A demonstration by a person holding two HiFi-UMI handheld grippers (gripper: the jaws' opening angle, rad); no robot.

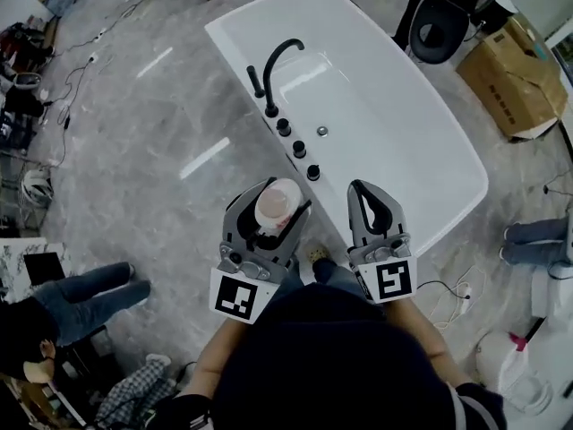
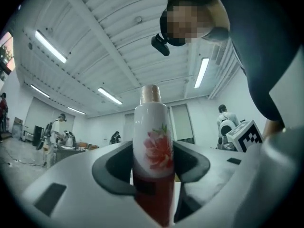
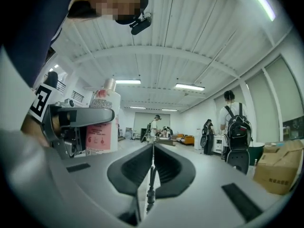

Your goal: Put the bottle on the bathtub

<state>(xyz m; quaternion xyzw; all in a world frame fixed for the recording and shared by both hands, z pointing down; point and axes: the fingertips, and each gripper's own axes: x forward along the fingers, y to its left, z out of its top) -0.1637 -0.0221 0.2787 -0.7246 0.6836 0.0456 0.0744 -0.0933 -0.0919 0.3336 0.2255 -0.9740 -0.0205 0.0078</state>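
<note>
While the left gripper [image 1: 269,227] clamps the bottle [image 1: 278,204] upright, not yet on the tub [image 1: 407,124], the right gripper [image 1: 372,209] hangs beside it, jaws pressed together on nothing. Best carry the bottle forward level and seat it flat on the rim, clear of the knobs [image 1: 299,150] and faucet [image 1: 279,65].

A cardboard box [image 1: 512,77] sits on the grey floor [image 1: 143,133]. A black seat [image 1: 439,25] stands just left of the box. Far left of the box, a person in jeans [image 1: 85,298] is down on the floor.
</note>
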